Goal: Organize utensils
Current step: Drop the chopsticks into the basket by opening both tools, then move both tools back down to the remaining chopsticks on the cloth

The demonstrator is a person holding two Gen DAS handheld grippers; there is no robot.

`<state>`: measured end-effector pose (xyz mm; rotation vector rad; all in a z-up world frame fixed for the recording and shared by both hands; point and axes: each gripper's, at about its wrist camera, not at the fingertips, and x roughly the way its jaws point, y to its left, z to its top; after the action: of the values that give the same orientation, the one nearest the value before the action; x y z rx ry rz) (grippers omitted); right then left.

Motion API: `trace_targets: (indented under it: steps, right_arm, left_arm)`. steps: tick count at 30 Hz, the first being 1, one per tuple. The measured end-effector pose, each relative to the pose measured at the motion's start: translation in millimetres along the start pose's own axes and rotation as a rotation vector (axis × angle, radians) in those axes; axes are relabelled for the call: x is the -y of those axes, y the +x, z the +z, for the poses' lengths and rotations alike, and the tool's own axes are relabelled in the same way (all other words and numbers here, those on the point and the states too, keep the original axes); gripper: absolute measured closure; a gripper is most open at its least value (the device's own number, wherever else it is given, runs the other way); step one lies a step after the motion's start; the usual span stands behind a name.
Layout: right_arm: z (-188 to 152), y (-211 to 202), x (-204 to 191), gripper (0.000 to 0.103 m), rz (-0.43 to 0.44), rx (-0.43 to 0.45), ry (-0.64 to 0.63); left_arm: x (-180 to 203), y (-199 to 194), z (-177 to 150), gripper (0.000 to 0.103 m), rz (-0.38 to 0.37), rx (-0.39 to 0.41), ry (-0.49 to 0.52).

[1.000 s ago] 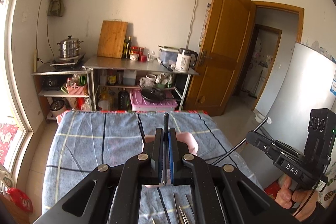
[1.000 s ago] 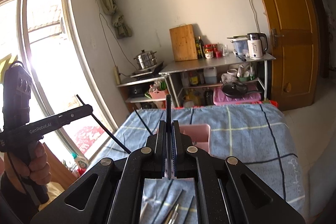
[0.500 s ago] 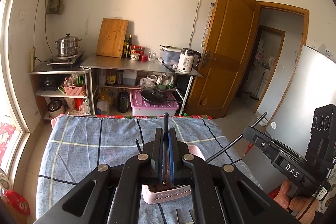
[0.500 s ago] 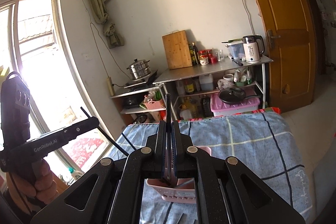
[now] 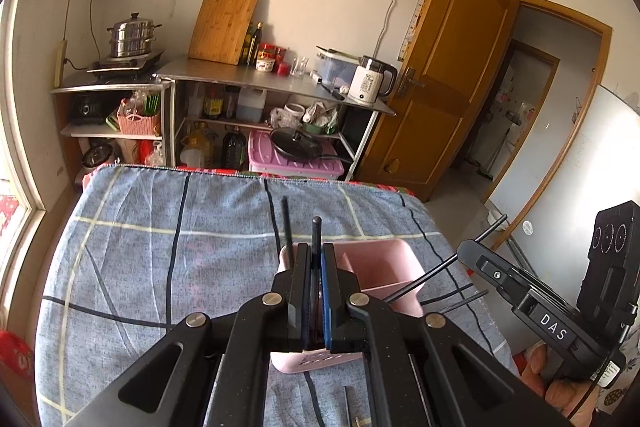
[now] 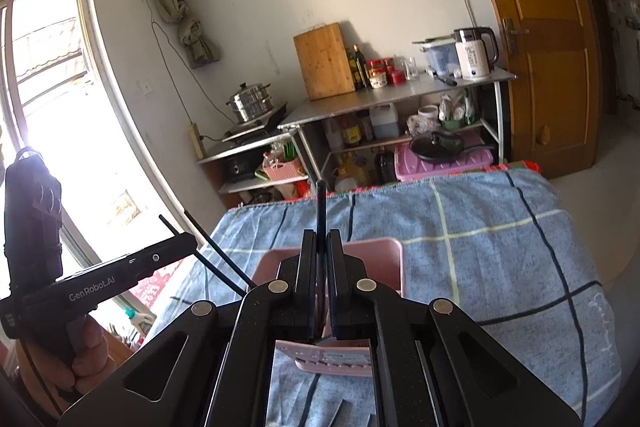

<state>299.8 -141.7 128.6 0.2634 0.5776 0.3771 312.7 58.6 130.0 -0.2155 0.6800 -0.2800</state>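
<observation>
Kitchen room, white walls, big window (image 6: 48, 99) on the left, wooden door (image 5: 452, 67) open on the right. Table with blue checked cloth (image 5: 160, 259) fills the near half of both views.

Steel shelf rack (image 5: 256, 79) stands against the far wall beyond the table. On it: wooden cutting board (image 5: 224, 25) leaning upright on the wall, white kettle (image 5: 370, 81) at the right end, steel steamer pot (image 5: 130, 35) on the lower left shelf unit. Black pan (image 5: 298, 145) sits on a pink box on the bottom shelf.

Pink organizer bin (image 5: 380, 259) sits on the cloth at centre, right in front of both claws, with a divider wall inside. It shows in the right wrist view too (image 6: 376, 247), partly hidden by my fingers.

My left gripper (image 5: 315, 247) is clenched on a black chopstick (image 5: 316, 229), jaws nearly together, tip poking out forward over the bin's left part. Another dark stick (image 5: 285, 223) stands just left of it; can't tell if it's gripped too. My left hand (image 6: 80, 347) holds that tool (image 6: 176, 247) at the left of the table.

My right gripper (image 6: 318, 234) is clenched on a second black chopstick (image 6: 320, 205), tip forward above the bin. From the left view, it (image 5: 466, 253) hovers just right of the bin, right hand (image 5: 560, 387) on the handle.

Metal utensils (image 5: 347, 401) lie on the cloth at the near edge, mostly hidden.
</observation>
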Motion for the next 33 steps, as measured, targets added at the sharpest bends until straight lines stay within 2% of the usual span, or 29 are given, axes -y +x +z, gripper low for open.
trace_targets:
  steps: [7,11,13,19,25,33]
  right_arm:
    - [-5.1,6.1,4.0,0.098,0.0,-0.045,-0.007]
    - [-3.8,-3.0,2.4,0.091,-0.009,-0.036,-0.025]
    - [-3.7,-8.6,3.1,0.091,-0.007,-0.029,-0.026]
    - [-4.3,-38.4,6.8,0.09,-0.033,0.01,-0.021]
    - [-20.6,-70.8,9.3,0.09,-0.046,0.03,-0.032]
    - [-64.7,-101.2,13.3,0.09,-0.05,0.006,-0.035]
  left_arm:
    - [-4.6,3.6,-4.4,0.097,0.034,-0.01,0.013]
    - [-4.2,-7.4,-3.8,0.083,0.051,0.016,0.017]
    - [-4.2,-16.3,-3.6,0.078,0.05,0.034,0.017]
    - [-2.6,-44.8,-11.3,0.078,0.06,0.081,0.019]
    - [2.7,-72.9,-35.2,0.078,0.046,0.113,0.016]
    - [15.3,-97.8,-93.1,0.078,0.033,0.111,0.033]
